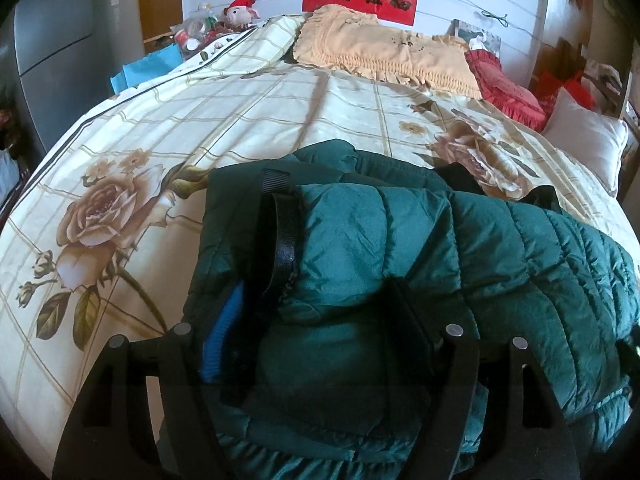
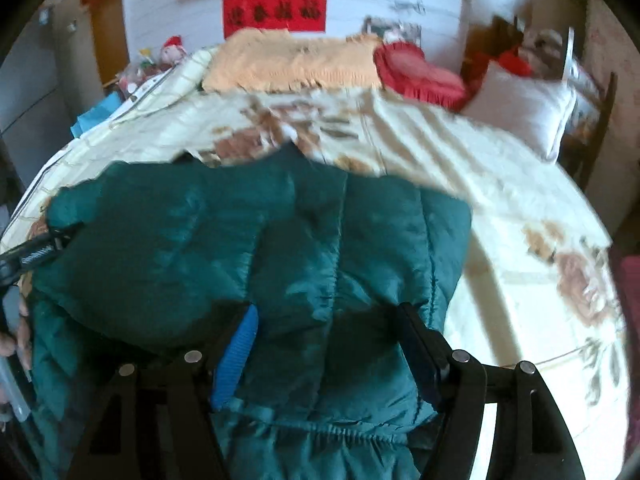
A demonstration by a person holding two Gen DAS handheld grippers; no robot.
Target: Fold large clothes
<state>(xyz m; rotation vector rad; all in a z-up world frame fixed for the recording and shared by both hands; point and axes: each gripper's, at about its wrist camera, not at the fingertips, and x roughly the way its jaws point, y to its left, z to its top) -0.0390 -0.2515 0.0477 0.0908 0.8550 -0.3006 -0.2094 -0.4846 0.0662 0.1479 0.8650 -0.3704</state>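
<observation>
Left jaws: your left gripper [image 1: 316, 320] stands with its jaws parted around a puffy fold of the green down jacket [image 1: 400, 248]. Fabric bulges between the fingers, but whether the pads press on it you cannot tell from this view.
Right jaws: your right gripper [image 2: 328, 344] also straddles a quilted fold of the jacket [image 2: 280, 240], jaws apart. That view is blurred, so a real grip cannot be confirmed.
Slip risk: the shell looks slick and air-filled. If you lift with only the outer layer pinched, the padding can slide out and the fold will spring open.
Uneven pull: if one hand holds and the other does not, the jacket will likely skew and bunch instead of folding flat.
Snag risk: a black strap [image 1: 285, 236] lies on the jacket just beside the left finger and could catch as you move.
Edge risk: the jacket sits at the near edge of the bed [image 1: 240, 112], so a tug toward you may drag its bulk off the floral bedspread.
Jacket look: dark teal, glossy, stitched in puffy channels, already doubled over itself, with a gathered elastic hem nearest you and a dark lining showing at the far side.
</observation>
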